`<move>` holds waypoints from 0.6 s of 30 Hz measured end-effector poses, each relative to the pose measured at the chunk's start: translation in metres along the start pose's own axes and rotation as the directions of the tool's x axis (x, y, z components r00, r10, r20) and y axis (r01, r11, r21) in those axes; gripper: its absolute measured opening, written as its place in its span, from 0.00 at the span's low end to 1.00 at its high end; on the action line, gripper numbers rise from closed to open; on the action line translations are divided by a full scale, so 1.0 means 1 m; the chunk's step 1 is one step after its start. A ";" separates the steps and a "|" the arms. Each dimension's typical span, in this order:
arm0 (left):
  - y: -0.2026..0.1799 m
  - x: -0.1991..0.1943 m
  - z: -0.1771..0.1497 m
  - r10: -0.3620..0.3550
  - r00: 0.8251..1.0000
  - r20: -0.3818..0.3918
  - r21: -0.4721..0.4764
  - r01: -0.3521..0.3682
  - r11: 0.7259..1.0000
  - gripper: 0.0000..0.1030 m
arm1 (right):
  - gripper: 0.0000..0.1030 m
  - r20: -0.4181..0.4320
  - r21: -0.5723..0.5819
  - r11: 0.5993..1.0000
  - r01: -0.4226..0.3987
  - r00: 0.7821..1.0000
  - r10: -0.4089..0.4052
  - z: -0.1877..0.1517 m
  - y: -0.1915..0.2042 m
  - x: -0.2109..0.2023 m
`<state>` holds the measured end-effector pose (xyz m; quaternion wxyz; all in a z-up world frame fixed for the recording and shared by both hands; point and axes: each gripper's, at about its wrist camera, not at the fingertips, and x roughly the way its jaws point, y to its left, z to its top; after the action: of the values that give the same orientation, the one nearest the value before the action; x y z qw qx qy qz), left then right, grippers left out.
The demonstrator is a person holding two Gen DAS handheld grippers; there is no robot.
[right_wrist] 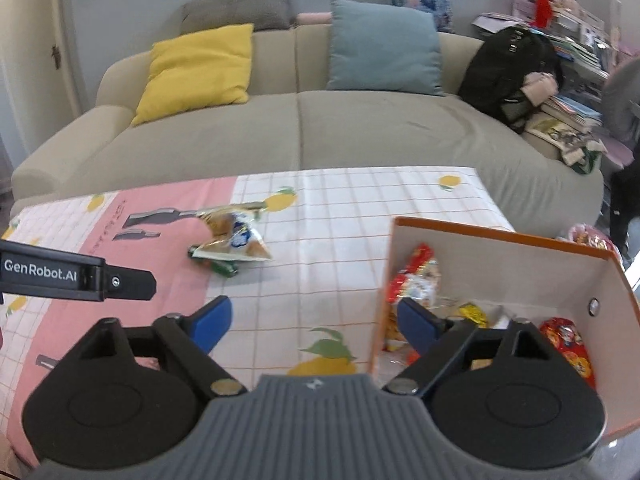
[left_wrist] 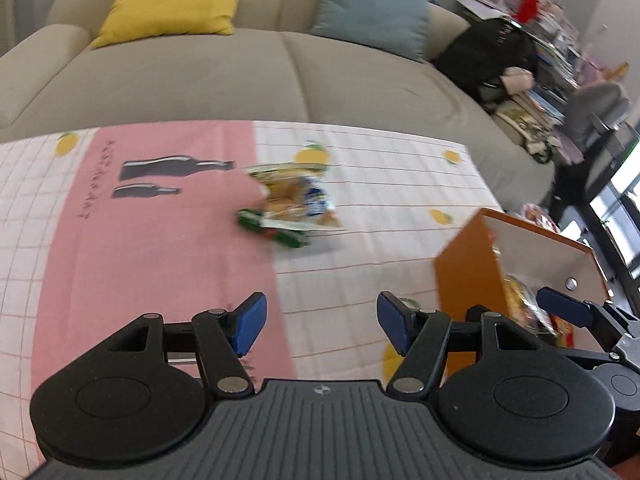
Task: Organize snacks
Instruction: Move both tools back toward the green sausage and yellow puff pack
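Left claw (left_wrist: pixel 320 322): spread, empty, angled down over worktop (left_wrist: pixel 140 260) | Right claw (right_wrist: pixel 314 326): spread, empty, astride box (right_wrist: pixel 500 236) wall | Snack packets (right_wrist: pixel 230 242): loose on worktop

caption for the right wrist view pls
Open right gripper over the tablecloth, snack packets ahead, orange box half filled.

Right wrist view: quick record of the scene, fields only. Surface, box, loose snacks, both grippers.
surface: table under a pink and white checked cloth, sofa behind it
box: orange box, open top, on the right side of the cloth
box contents: several wrapped snacks, including a red packet and a yellow one
loose snacks: chip bag lying over a green packet, mid-cloth, apart from the box
left gripper: open, nothing between the fingers
right gripper: open, empty, at the box's near left edge
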<state>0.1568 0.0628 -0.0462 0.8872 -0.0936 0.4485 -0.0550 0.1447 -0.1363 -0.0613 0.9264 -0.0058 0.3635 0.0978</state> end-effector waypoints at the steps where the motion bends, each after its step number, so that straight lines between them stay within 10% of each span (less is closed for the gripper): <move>1: 0.007 0.002 0.000 0.004 1.000 0.000 -0.007 -0.004 1.000 0.72 | 0.84 -0.006 -0.012 1.000 -0.002 1.000 0.002 0.001 0.005 0.004; 18: 0.077 0.075 0.036 0.051 0.997 -0.058 -0.104 -0.057 0.993 0.72 | 0.82 -0.084 -0.213 0.977 -0.028 0.996 0.010 0.049 0.057 0.103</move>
<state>0.2312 0.1287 -0.1009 0.8693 -0.1268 0.4776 -0.0099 0.2406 -0.0578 -0.0910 0.9037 -0.1061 0.3887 0.1450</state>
